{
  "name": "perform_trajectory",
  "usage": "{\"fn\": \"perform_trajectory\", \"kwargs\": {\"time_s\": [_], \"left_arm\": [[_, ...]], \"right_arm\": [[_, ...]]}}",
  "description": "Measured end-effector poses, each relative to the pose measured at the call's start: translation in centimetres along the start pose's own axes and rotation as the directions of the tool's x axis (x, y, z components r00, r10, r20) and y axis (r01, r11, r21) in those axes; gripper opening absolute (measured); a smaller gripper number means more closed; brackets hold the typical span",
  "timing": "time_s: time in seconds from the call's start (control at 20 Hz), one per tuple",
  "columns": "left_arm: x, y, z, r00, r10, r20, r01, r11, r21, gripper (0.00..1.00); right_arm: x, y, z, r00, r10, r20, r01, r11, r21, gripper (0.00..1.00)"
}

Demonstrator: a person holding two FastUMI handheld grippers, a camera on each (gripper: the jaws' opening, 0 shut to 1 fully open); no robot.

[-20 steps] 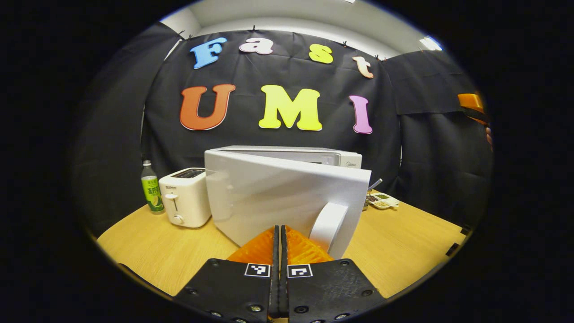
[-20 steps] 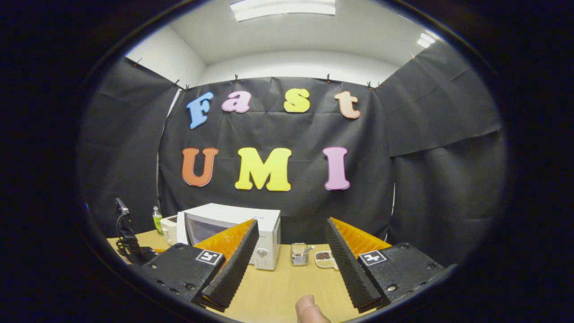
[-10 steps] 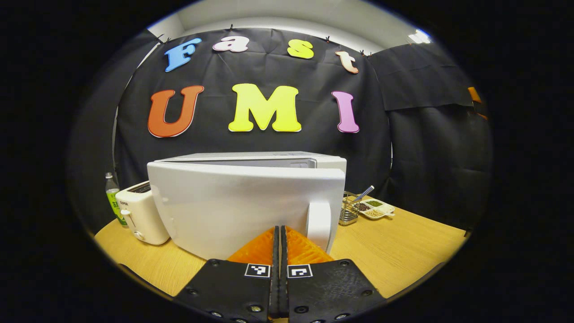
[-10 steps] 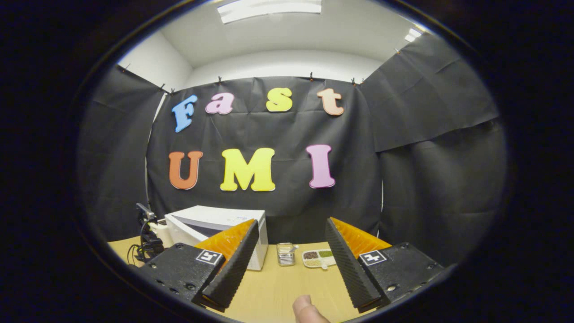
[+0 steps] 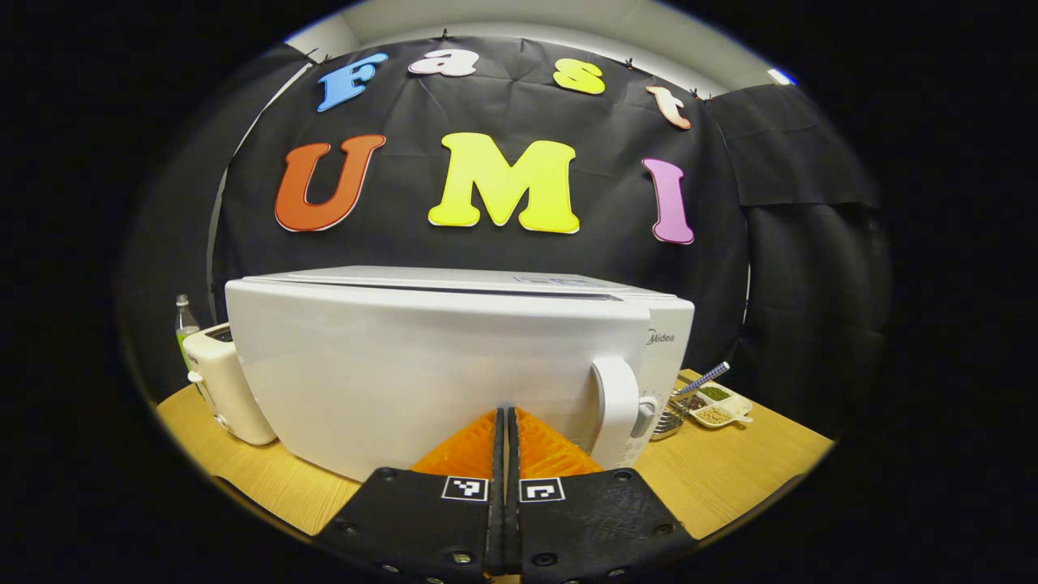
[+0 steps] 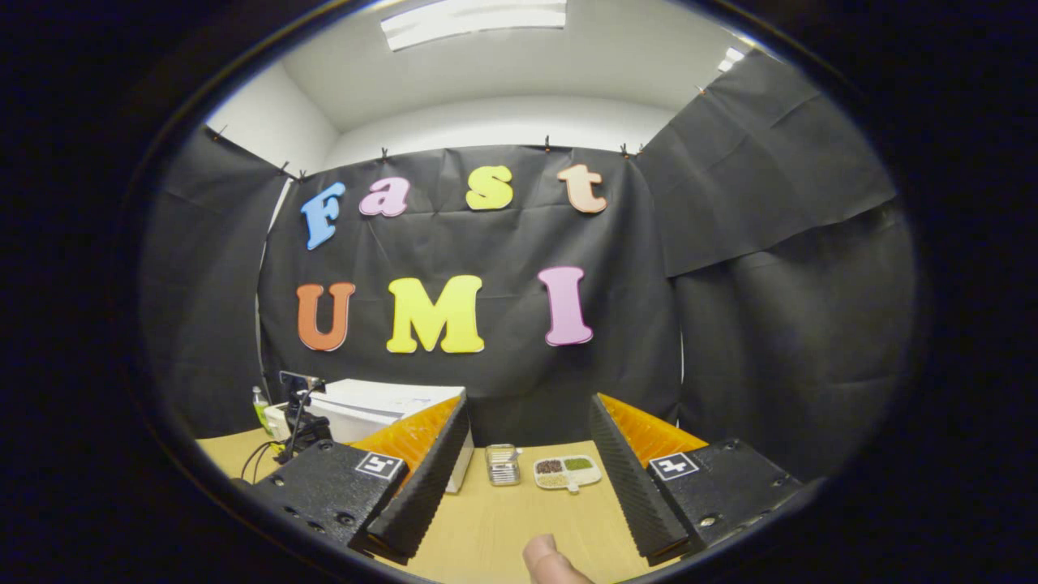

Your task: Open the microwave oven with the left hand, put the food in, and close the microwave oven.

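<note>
The left gripper (image 5: 504,422), fingers pressed together, sits at bottom centre against the white microwave oven (image 5: 454,357), just left of its door handle (image 5: 616,410). A toaster (image 5: 223,381) stands at left on the table (image 5: 730,462), a condiment dish (image 5: 718,405) at right

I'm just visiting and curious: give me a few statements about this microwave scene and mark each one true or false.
1. The left gripper has its fingers pressed together against the white microwave door. True.
2. The right gripper is clamped on a plate of food. False: its fingers stand wide apart with nothing between them.
3. A white toaster stands beside the microwave, on its hinge side. True.
4. The small divided dish sits on top of the microwave. False: it rests on the wooden table, next to a small metal basket.
5. The microwave door hangs wide open. False: it is almost flush with the body.
</note>
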State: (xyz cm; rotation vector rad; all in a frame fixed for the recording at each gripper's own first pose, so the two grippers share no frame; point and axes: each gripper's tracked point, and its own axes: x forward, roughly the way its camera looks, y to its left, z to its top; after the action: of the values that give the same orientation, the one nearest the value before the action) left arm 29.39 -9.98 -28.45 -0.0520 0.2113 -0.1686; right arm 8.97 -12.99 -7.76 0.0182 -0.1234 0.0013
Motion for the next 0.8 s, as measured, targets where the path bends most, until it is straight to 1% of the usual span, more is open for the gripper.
{"fn": "perform_trajectory", "kwargs": {"time_s": [0.1, 0.15, 0.2, 0.25, 0.3, 0.35, 0.4, 0.55, 0.65, 0.8], "left_arm": [[1.0, 0.1, 0.0, 0.999, 0.036, 0.011, -0.036, 0.999, 0.037, 0.0], [1.6, 0.0, 0.1, 0.999, 0.037, 0.027, -0.038, 0.999, 0.039, 0.01], [1.9, -0.2, -0.7, 1.0, 0.029, -0.007, -0.029, 0.999, 0.014, 0.0], [1.7, -0.3, -0.6, 0.999, 0.039, 0.001, -0.039, 0.999, -0.014, 0.0], [1.7, -0.3, 0.0, 0.999, 0.041, 0.01, -0.041, 0.999, -0.023, 0.02], [1.8, -0.4, -0.5, 0.999, 0.046, -0.018, -0.046, 0.998, -0.039, 0.01], [1.8, -0.5, -0.2, 0.999, 0.045, -0.006, -0.045, 0.998, -0.046, 0.01], [1.8, -0.4, -0.5, 0.999, 0.041, -0.033, -0.043, 0.998, -0.053, 0.0], [1.0, -0.5, -0.9, 0.997, 0.038, -0.068, -0.042, 0.998, -0.057, 0.0], [-1.5, -1.3, 0.8, 0.999, 0.021, -0.046, -0.023, 0.999, -0.047, 0.0]], "right_arm": [[0.2, -0.2, -0.3, 1.0, 0.001, -0.004, -0.001, 1.0, 0.008, 0.95], [0.2, -0.3, -0.6, 1.0, -0.002, -0.01, 0.002, 1.0, 0.011, 0.95], [0.2, -0.4, -0.8, 1.0, -0.006, -0.02, 0.006, 1.0, 0.013, 0.95], [0.2, -0.5, -1.0, 0.999, -0.01, -0.031, 0.01, 1.0, 0.015, 0.95], [0.0, -0.5, -1.1, 0.999, -0.012, -0.036, 0.013, 1.0, 0.017, 0.95], [-0.3, -0.4, -1.1, 0.999, -0.014, -0.04, 0.015, 1.0, 0.019, 0.95], [-0.5, -0.3, -1.0, 0.999, -0.017, -0.042, 0.017, 1.0, 0.019, 0.95], [-1.6, -0.3, -0.6, 0.998, -0.04, -0.045, 0.041, 0.999, 0.019, 0.95], [-2.3, -0.5, -0.6, 0.997, -0.059, -0.052, 0.06, 0.998, 0.016, 0.95], [-3.6, -0.8, -0.1, 0.995, -0.082, -0.054, 0.083, 0.996, 0.016, 0.95]]}}
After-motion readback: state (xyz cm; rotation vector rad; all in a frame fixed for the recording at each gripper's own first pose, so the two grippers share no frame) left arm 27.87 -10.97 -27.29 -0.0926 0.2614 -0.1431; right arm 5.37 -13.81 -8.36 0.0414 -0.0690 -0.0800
